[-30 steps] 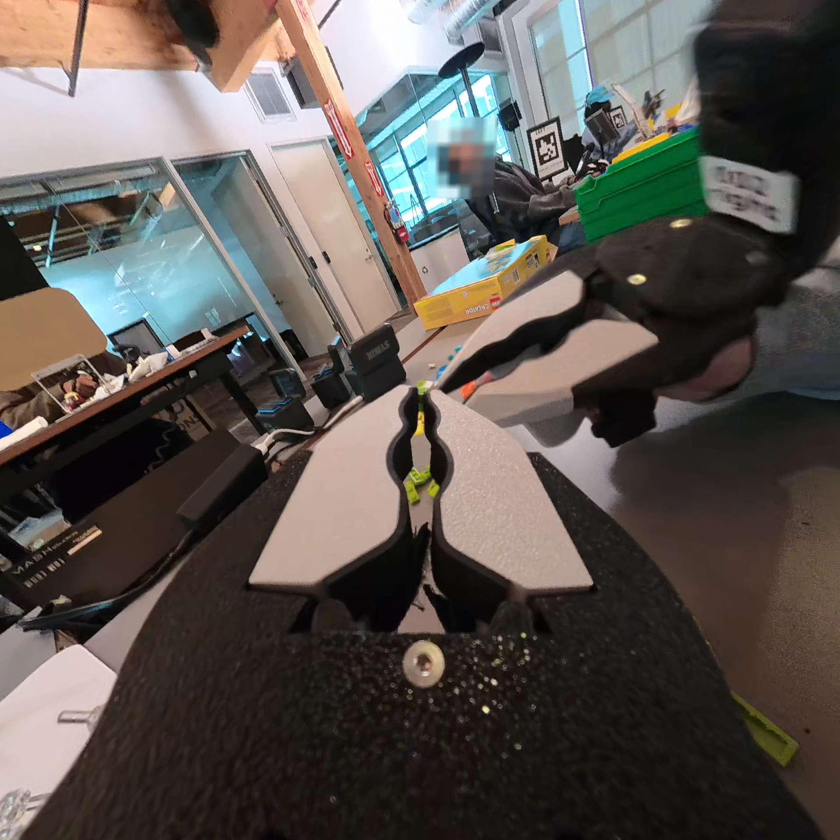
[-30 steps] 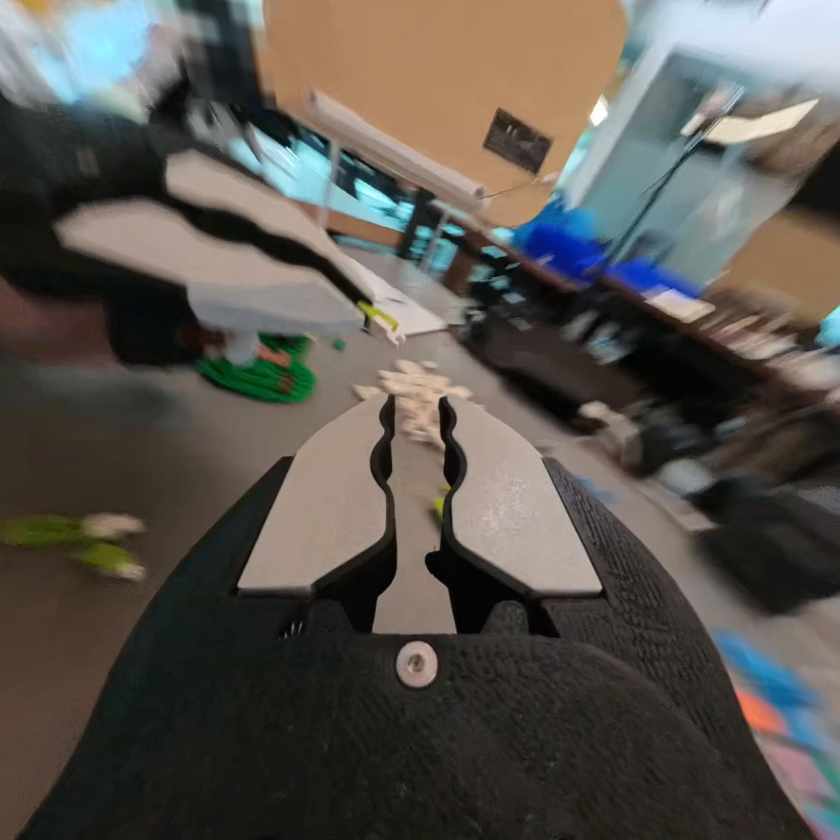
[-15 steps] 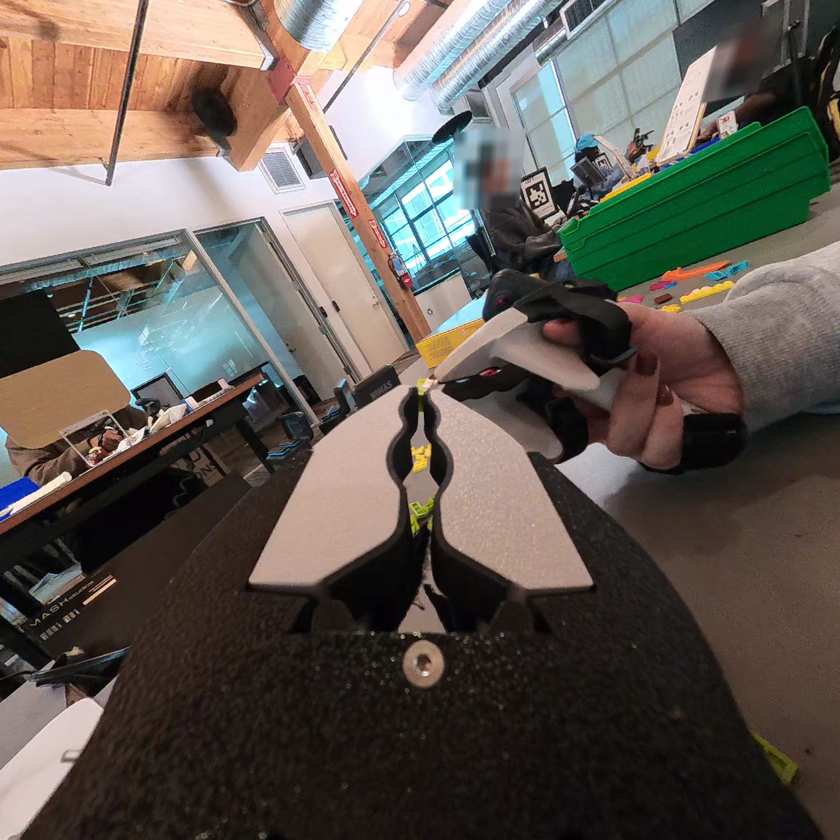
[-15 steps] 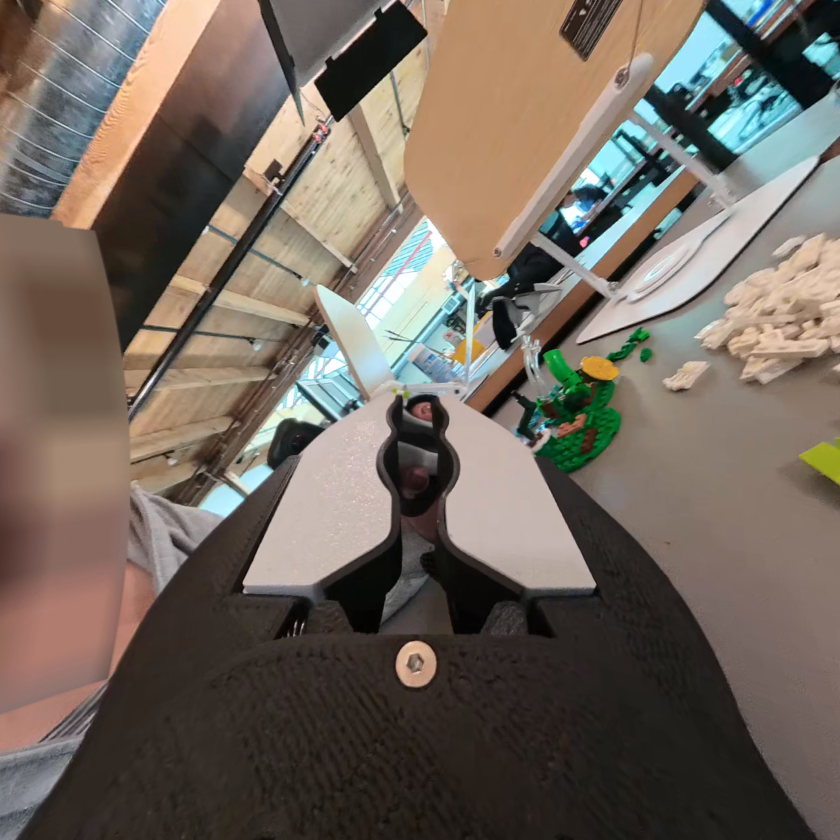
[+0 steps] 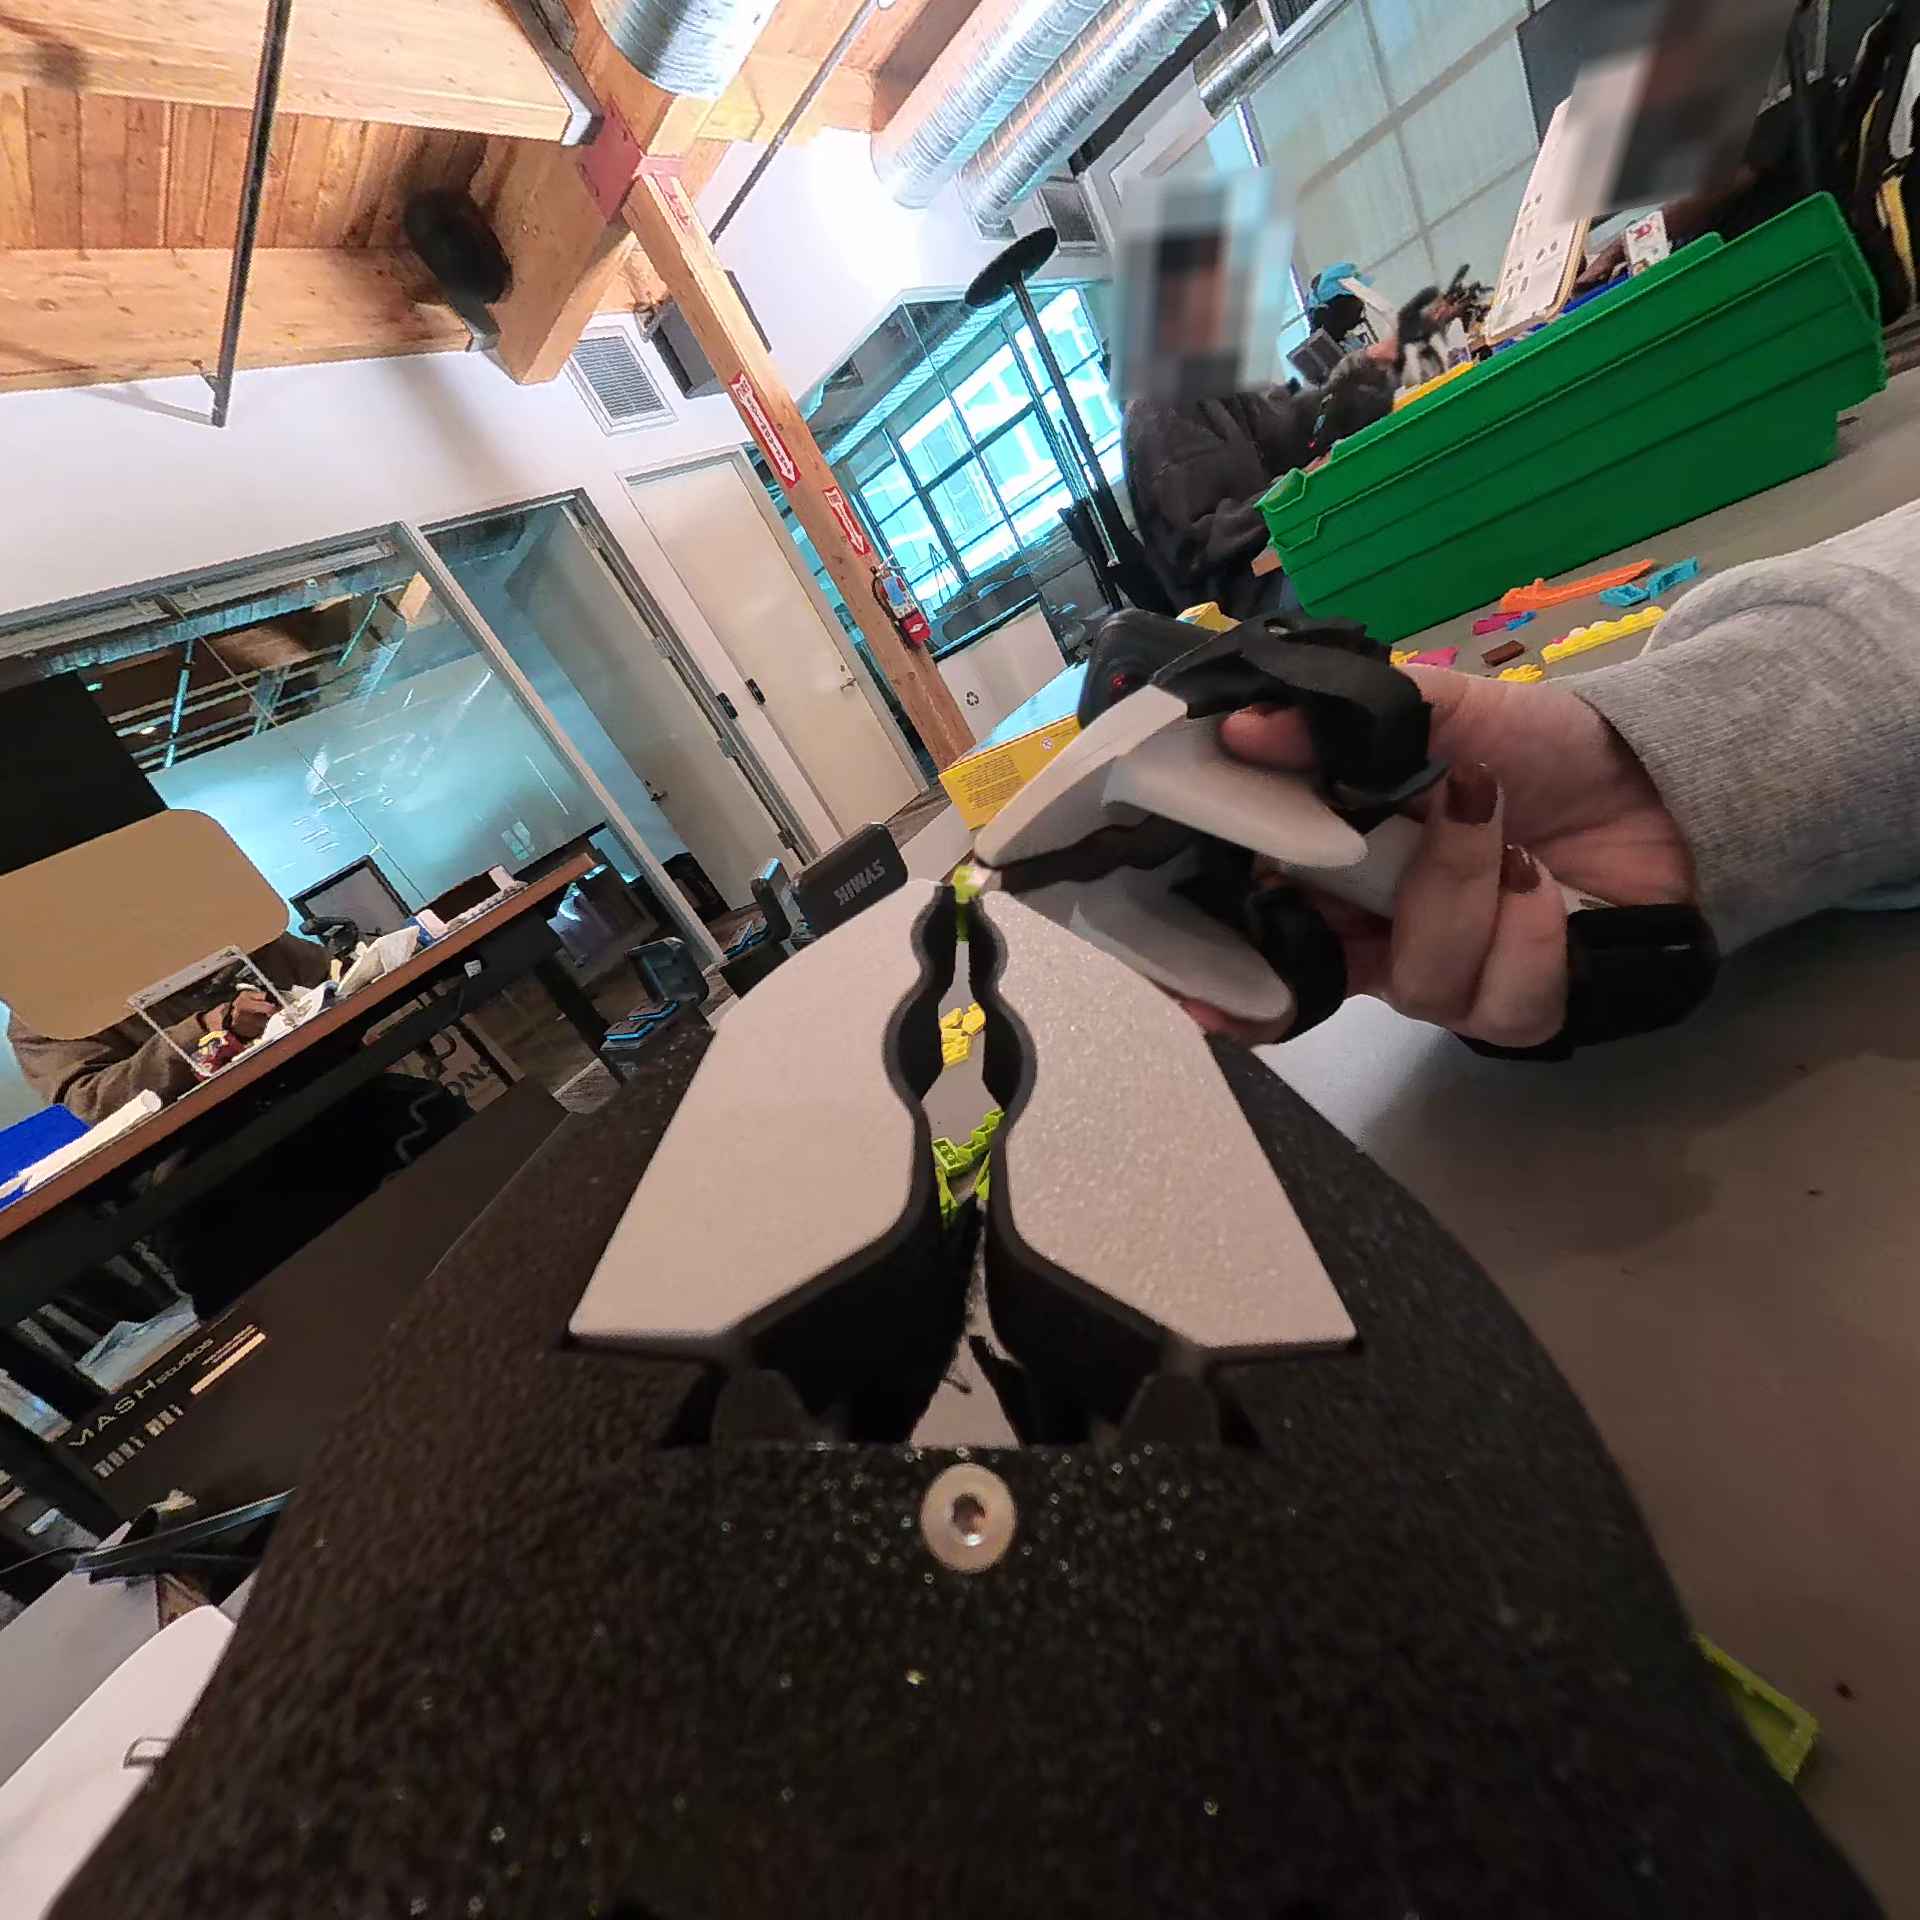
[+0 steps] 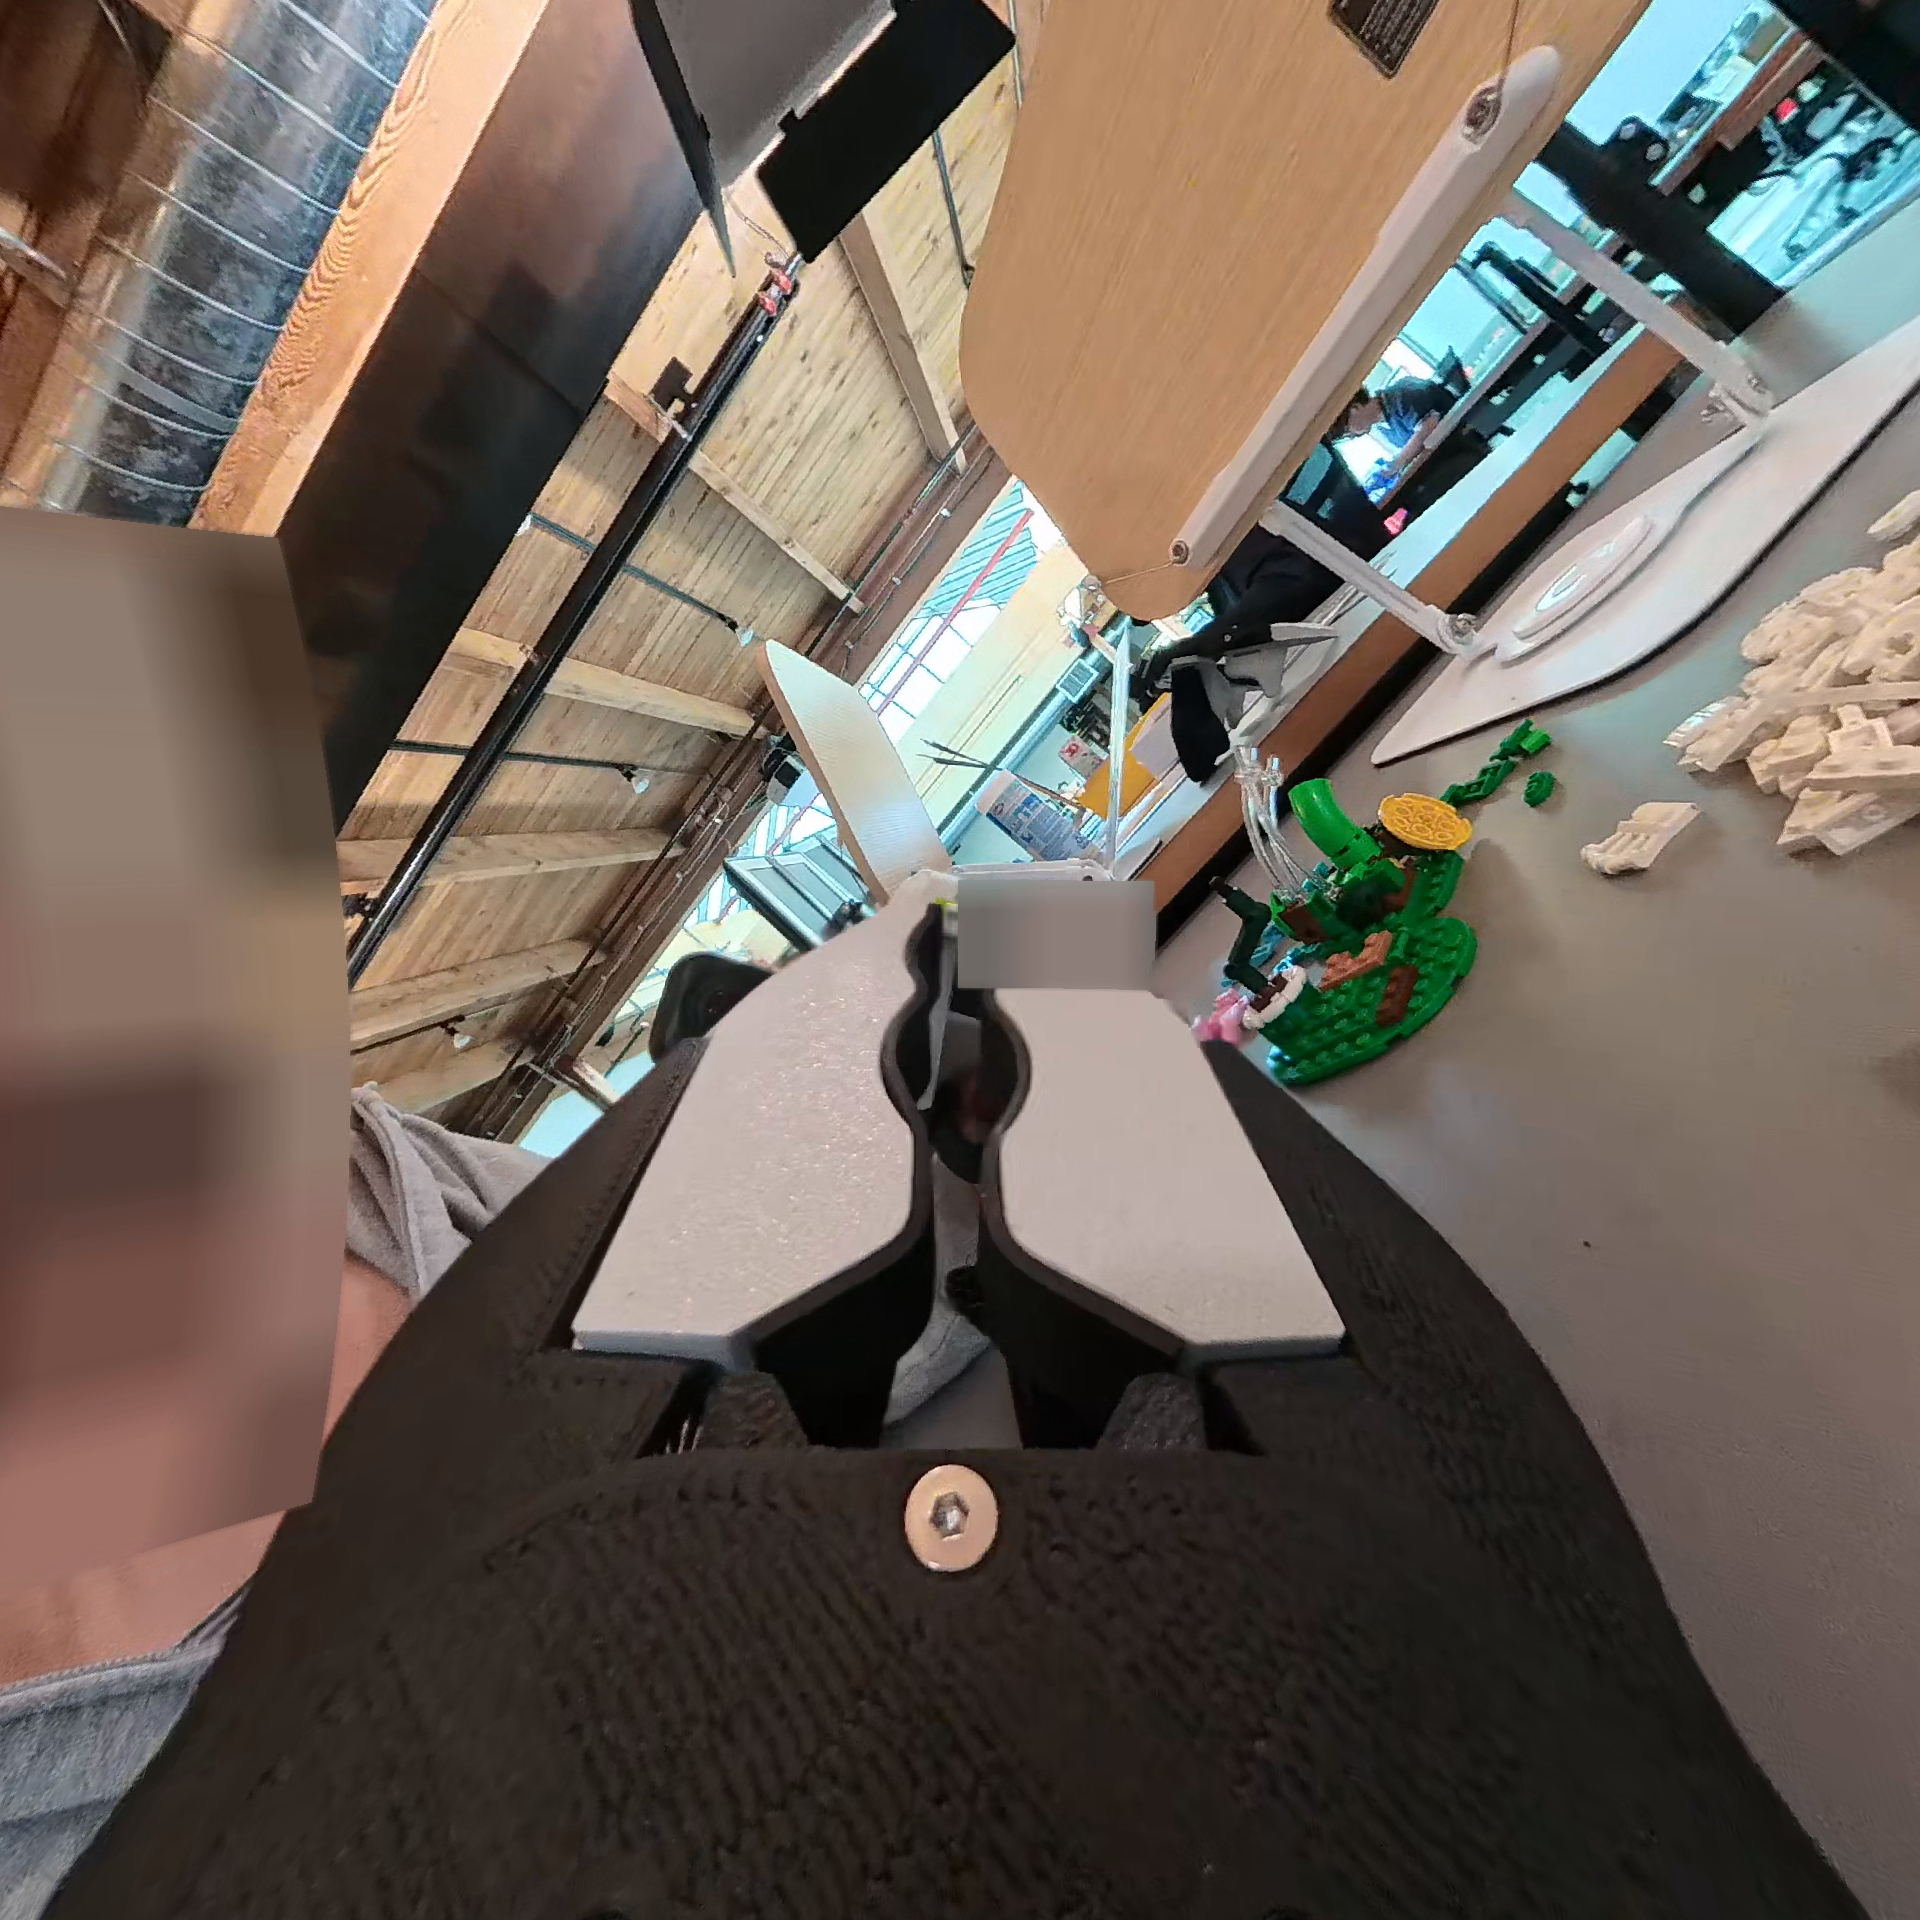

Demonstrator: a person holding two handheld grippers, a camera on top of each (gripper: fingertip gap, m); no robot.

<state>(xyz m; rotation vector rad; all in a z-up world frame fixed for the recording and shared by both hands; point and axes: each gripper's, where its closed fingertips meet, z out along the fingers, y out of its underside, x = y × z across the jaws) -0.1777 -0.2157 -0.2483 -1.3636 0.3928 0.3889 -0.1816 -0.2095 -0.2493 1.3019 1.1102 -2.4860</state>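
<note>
Left wrist view, from left to right: a desk (image 5: 312, 1023) stood at the left edge beyond the table, and in the centre the left gripper (image 5: 964, 914) was clenched on a thin lime piece (image 5: 962, 902), pinched at the very tips so that its upper end stuck out above them. Just right of that, the right gripper (image 5: 987, 878) came in from the side with its fingers drawn together on the exposed end of the same piece, where a white bit (image 5: 982, 881) showed; the two tools met tip to tip above the table (image 5: 1558, 1299), probably so one could steady the piece while the other worked on it. A hand (image 5: 1517, 862) in a grey sleeve held that tool at the right, with green bins (image 5: 1579, 457) and loose coloured pieces behind it, in the upper right.

In the right wrist view a blurred patch filled the left side. At centre the closed fingertips (image 6: 914, 925) gripped the lime speck, partly masked by another patch. Farther right, a green model (image 6: 1361, 966) sat apart on the table, and a pile of white pieces (image 6: 1829, 727) lay at the right edge.
</note>
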